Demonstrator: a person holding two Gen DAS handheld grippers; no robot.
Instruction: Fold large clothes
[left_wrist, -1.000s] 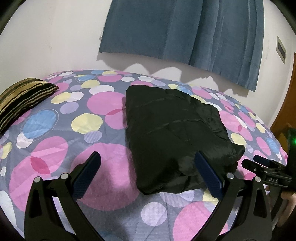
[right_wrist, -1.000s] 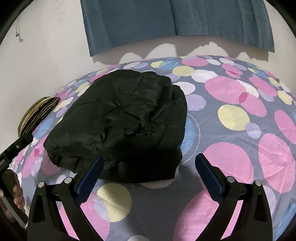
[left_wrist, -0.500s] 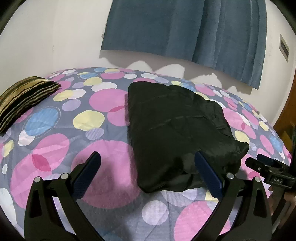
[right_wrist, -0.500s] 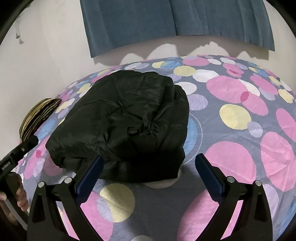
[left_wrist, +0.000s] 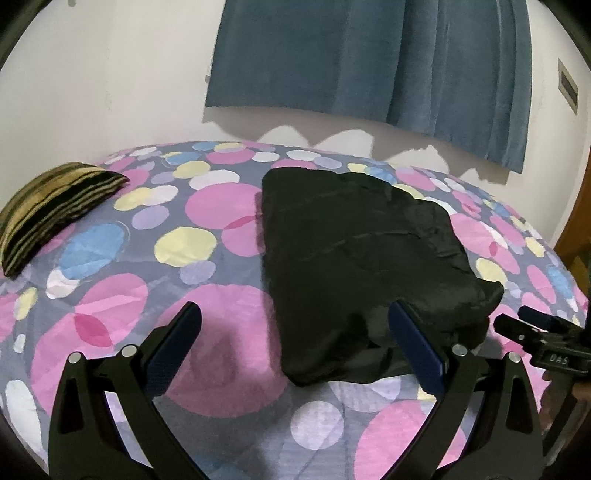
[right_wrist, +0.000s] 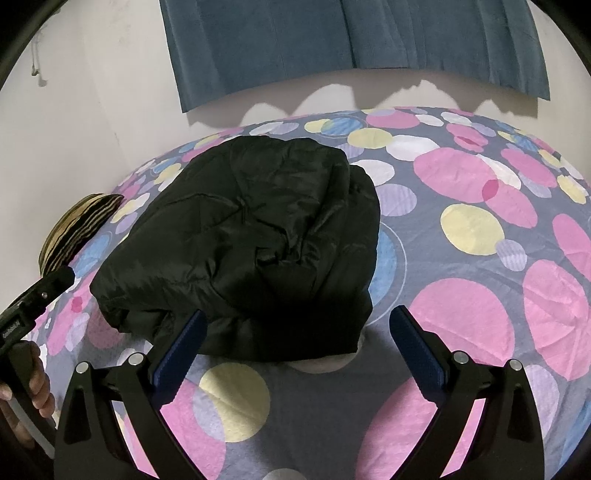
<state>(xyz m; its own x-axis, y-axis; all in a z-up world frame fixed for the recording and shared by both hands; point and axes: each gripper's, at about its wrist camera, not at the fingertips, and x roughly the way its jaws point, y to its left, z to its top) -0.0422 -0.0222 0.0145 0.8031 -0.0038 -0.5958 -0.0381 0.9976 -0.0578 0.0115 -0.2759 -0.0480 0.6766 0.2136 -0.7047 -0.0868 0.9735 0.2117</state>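
A black puffy jacket (left_wrist: 354, 258) lies folded into a thick rectangular bundle on the bed. From the right wrist view the jacket (right_wrist: 251, 240) looks rounded and crumpled, with its near edge just ahead of my fingers. My left gripper (left_wrist: 295, 332) is open and empty, held a little above the bedspread in front of the bundle's near left corner. My right gripper (right_wrist: 295, 332) is also open and empty, just short of the bundle's near edge. Each gripper shows at the edge of the other's view: the right one (left_wrist: 546, 343), and the left one (right_wrist: 33, 299) with a hand on its handle.
The bedspread (left_wrist: 110, 302) is grey with pink, yellow and blue circles. A striped brown and black pillow (left_wrist: 48, 210) lies at the far left by the white wall. A blue curtain (left_wrist: 369, 55) hangs behind the bed. A wooden door edge (left_wrist: 576, 229) stands at the right.
Both grippers have drawn back slightly and risen a little, so the jacket sits a bit farther away. The jacket itself has not moved, and both grippers stay open.
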